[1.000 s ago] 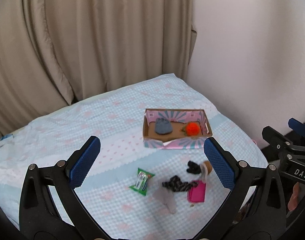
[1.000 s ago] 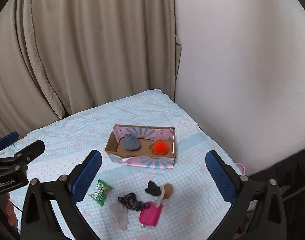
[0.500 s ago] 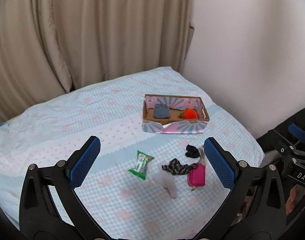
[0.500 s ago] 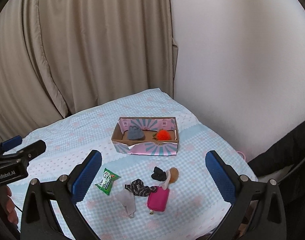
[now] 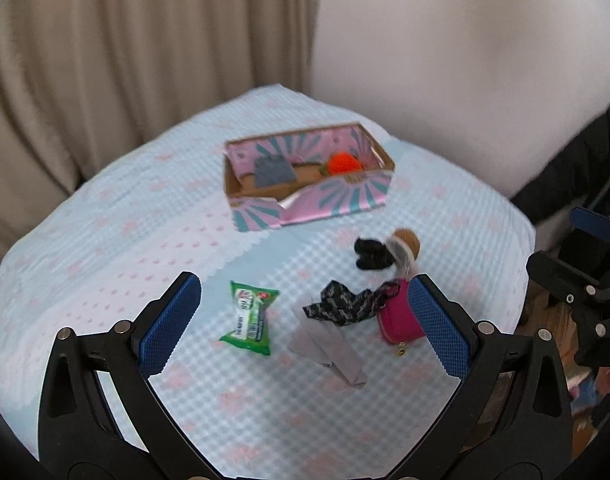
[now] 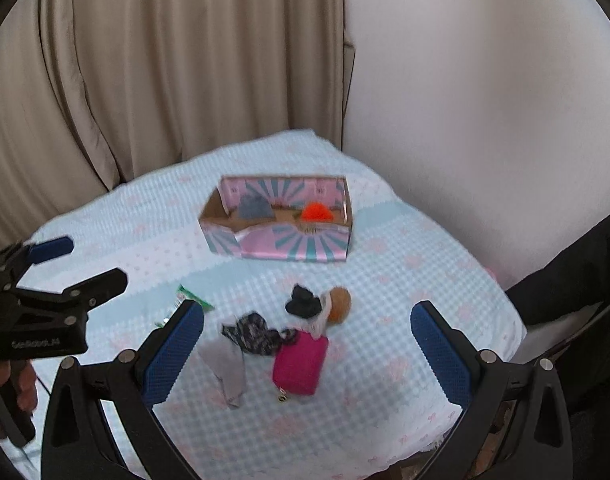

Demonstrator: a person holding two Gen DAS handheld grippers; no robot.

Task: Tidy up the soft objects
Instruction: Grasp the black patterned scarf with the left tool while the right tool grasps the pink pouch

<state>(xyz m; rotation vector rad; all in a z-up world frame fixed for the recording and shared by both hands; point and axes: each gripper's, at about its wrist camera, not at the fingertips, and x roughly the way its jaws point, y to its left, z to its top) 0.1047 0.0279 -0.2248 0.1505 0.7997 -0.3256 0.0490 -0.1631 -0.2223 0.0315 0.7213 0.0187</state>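
Note:
A pink and teal cardboard box (image 5: pixel 333 204) (image 6: pixel 289 246) sits on the bed and holds a grey cloth (image 5: pixel 273 170) (image 6: pixel 255 209) and an orange pompom (image 5: pixel 344 163) (image 6: pixel 317 212). In front of it lie a black soft piece (image 5: pixel 371 256) (image 6: pixel 303 303), a brown pompom (image 5: pixel 407 240) (image 6: pixel 340 304), a dark patterned cloth (image 5: pixel 341 308) (image 6: pixel 257 334), a grey cloth strip (image 5: pixel 329 350) (image 6: pixel 229 368), a magenta pouch (image 5: pixel 399 318) (image 6: pixel 301 364) and a green packet (image 5: pixel 251 318) (image 6: pixel 191 296). My left gripper (image 5: pixel 305 328) is open and empty above them. My right gripper (image 6: pixel 307 354) is open and empty too.
The bed (image 5: pixel 125 240) (image 6: pixel 405 280) has a light blue checked cover with pink bows. Beige curtains (image 5: pixel 125 60) hang behind it and a white wall (image 6: pixel 465 80) stands at the right. The bed's edge drops off at the right, beside dark clothing (image 6: pixel 577 280).
Both grippers have come closer to the bed and lower, so the loose items now lie between their open fingers. Nothing on the bed has moved.

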